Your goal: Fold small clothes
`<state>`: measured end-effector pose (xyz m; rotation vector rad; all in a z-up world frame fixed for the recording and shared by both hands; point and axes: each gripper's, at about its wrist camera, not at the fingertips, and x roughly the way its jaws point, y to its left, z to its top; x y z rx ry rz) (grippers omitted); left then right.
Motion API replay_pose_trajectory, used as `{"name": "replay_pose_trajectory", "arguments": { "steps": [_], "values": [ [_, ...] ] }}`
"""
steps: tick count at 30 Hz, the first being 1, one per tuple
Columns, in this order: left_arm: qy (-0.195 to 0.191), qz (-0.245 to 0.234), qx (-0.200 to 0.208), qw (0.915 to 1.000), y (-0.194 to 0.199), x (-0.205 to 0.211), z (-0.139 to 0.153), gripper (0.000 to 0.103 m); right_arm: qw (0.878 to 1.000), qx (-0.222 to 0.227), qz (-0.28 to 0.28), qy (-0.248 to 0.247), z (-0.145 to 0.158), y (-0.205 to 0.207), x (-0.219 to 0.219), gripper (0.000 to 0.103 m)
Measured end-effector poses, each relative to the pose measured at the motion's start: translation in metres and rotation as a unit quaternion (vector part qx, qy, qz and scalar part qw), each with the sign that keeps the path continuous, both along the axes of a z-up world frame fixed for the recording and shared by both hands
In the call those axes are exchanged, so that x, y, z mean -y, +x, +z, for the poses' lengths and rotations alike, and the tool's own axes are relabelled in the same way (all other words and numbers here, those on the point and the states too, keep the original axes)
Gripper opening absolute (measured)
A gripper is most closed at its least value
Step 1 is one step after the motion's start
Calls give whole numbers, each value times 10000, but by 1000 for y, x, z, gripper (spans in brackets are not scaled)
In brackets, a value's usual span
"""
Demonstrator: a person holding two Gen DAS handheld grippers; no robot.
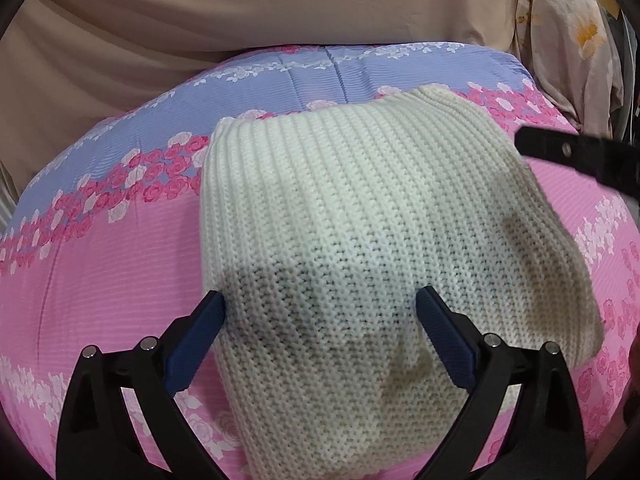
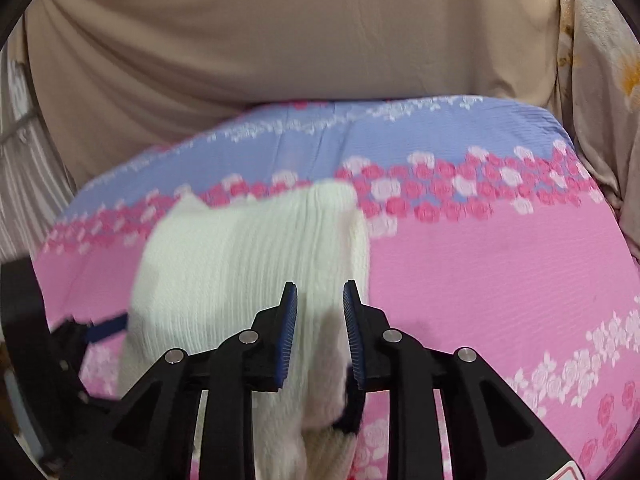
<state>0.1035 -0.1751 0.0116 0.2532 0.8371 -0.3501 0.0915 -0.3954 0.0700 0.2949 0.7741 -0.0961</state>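
A cream knitted garment (image 1: 360, 220) lies folded on a pink and blue floral bedspread (image 1: 100, 260). My left gripper (image 1: 320, 312) is open, its blue-padded fingers (image 1: 200, 340) straddling the garment's near end. The right gripper's black finger shows at the right edge of the left wrist view (image 1: 576, 156). In the right wrist view the garment (image 2: 240, 260) is blurred. My right gripper (image 2: 320, 320) hangs over the garment's right edge with its jaws a little apart, and knit fabric lies between the pads. The left gripper shows at the left (image 2: 92, 332).
A beige sheet (image 1: 200, 20) hangs behind the bed. A floral cloth (image 1: 568, 40) hangs at the far right. The bedspread (image 2: 500, 280) stretches to the right of the garment.
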Motion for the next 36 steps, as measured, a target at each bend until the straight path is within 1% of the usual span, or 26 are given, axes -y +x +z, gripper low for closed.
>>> {"name": "replay_pose_trajectory", "arguments": {
  "steps": [2,4,5,6,7,8,9,12,13,14,16,17,19,20,21,22,24,26,28,29,30,31,32,34,35,36],
  "values": [
    [-128,32,-56,9999,1,-4,4,94,9997,-165,49,160,-2,24,13,26],
    [-291,71,-63,9995,2,-8,11,94,9981,-401,116,452,-14,54,26,28],
    [-324,96,-39,9994,3,-10,13,94,9963,-539,186,644,-24,70,32,28],
    [-319,124,-13,9994,4,-11,14,94,9948,-699,212,709,-34,82,35,29],
    [-304,142,-19,9994,5,-11,14,94,9935,-839,276,716,-43,93,34,23],
    [-307,149,-60,9994,7,-11,12,94,9922,-878,403,785,-47,102,32,18],
    [-308,151,-108,9994,9,-12,10,94,9928,-763,440,817,-42,103,31,16],
    [-320,152,-201,9992,12,-12,5,94,9946,-37,541,887,-8,90,30,15],
    [-311,150,-187,9992,12,-11,4,94,9951,35,480,863,-5,88,33,15],
    [-302,150,-180,9993,13,-10,3,94,9960,-53,393,802,-9,90,36,15],
    [-270,137,-158,9994,13,-8,2,94,9957,-719,243,522,-43,101,38,15],
    [-239,117,-116,9996,12,-6,1,95,9944,-862,227,571,-56,100,39,15],
    [-158,124,-90,9998,13,-3,-1,96,9960,-611,145,636,-48,79,40,18],
    [-152,137,-105,9997,14,-3,-2,98,9966,-462,91,669,-36,61,38,23],
    [-164,141,-113,9997,14,-4,-2,98,9972,-288,89,689,-26,45,35,25],
    [-183,142,-129,9996,15,-5,-2,98,9978,-103,95,644,-17,27,29,26],
    [-233,145,-174,9995,15,-6,-1,98,9987,75,210,461,-6,-12,11,27],
    [-265,145,-195,9994,16,-7,-1,97,9988,22,338,341,-7,-39,-6,33],
    [-290,151,-199,9993,15,-8,-1,97,9987,-185,390,288,-22,-61,-21,33],
    [-292,154,-194,9993,14,-7,-1,97,9985,-308,395,242,-30,-65,-26,27],
    [-290,162,-186,9993,14,-7,-1,97,9981,-438,396,195,-40,-70,-30,16],
    [-291,167,-195,9992,13,-7,-1,97,9982,-446,327,233,-45,-74,-29,10],
    [-307,164,-236,9991,12,-8,0,97,9984,-360,284,332,-46,-80,-27,9],
    [-407,152,-289,9986,8,-11,4,97,9982,-72,241,537,-37,-96,-22,9],
    [-472,132,-322,9983,5,-14,6,97,9978,1,211,633,-34,-102,-19,9],
    [-536,117,-345,9979,3,-16,7,97,9975,-64,203,669,-39,-102,-19,9]
  ]
}}
